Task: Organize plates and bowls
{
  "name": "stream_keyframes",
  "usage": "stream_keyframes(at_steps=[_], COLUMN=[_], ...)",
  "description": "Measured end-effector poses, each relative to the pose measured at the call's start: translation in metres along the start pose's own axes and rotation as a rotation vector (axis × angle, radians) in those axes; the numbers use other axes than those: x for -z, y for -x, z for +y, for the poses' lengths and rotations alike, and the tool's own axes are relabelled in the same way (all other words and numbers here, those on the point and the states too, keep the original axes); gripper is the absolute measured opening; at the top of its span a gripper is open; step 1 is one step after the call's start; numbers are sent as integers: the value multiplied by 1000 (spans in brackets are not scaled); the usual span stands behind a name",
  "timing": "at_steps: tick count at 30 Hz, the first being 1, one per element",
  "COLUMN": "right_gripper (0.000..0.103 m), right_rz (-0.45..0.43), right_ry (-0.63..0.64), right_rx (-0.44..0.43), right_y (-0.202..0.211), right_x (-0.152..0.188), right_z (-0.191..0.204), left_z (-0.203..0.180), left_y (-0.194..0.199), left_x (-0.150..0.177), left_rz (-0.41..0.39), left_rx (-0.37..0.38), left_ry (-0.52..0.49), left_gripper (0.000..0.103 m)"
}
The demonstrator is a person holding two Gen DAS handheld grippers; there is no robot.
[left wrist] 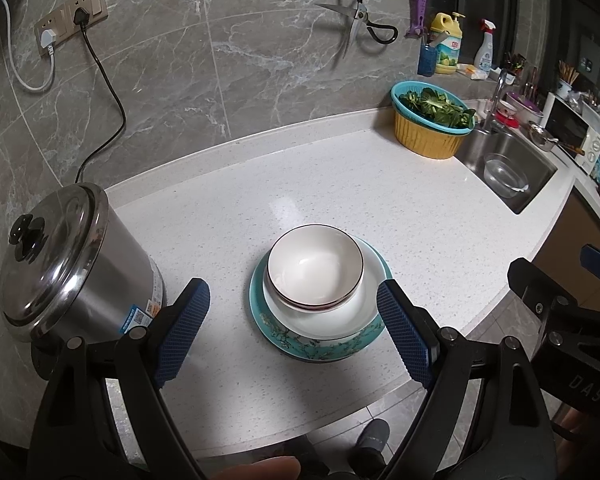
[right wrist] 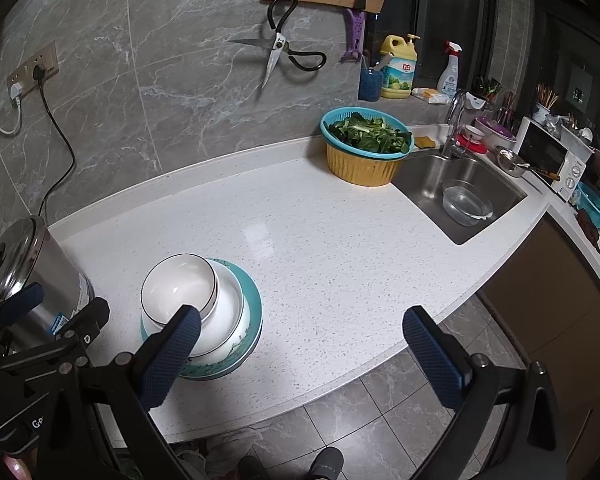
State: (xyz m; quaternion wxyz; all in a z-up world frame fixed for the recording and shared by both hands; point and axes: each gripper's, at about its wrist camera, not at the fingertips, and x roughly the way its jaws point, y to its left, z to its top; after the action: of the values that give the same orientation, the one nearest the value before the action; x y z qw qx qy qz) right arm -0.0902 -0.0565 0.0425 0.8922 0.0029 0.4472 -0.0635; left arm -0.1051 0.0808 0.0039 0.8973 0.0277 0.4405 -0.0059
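Note:
A stack of dishes stands on the white counter: a teal floral plate (left wrist: 320, 347) at the bottom, a white plate (left wrist: 352, 312) on it, and white dark-rimmed bowls (left wrist: 315, 266) on top. The stack also shows in the right wrist view (right wrist: 220, 312). My left gripper (left wrist: 294, 320) is open and empty, its fingers either side of the stack, just in front of it. My right gripper (right wrist: 304, 340) is open and empty, to the right of the stack over the counter's front edge; its left finger (right wrist: 172, 356) overlaps the stack's near side.
A steel lidded pot (left wrist: 72, 264) stands left of the stack, its cord running to the wall socket. A yellow-and-teal colander of greens (left wrist: 432, 124) sits at the back right beside the sink (left wrist: 508, 168), which holds a glass bowl. Scissors hang on the wall.

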Motion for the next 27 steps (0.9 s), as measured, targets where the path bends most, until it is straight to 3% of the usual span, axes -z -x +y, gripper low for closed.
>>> stream_keyframes(at_steps=[27], right_gripper=[103], right_rz=[16], right_ry=[46], right_rx=[-29], right_y=[-7], right_x=[0], right_z=[13], left_z=[7], left_y=[-4], left_x=[13], left_rz=[29], left_rx=[-30], left_ry=[26], left_gripper=[85])
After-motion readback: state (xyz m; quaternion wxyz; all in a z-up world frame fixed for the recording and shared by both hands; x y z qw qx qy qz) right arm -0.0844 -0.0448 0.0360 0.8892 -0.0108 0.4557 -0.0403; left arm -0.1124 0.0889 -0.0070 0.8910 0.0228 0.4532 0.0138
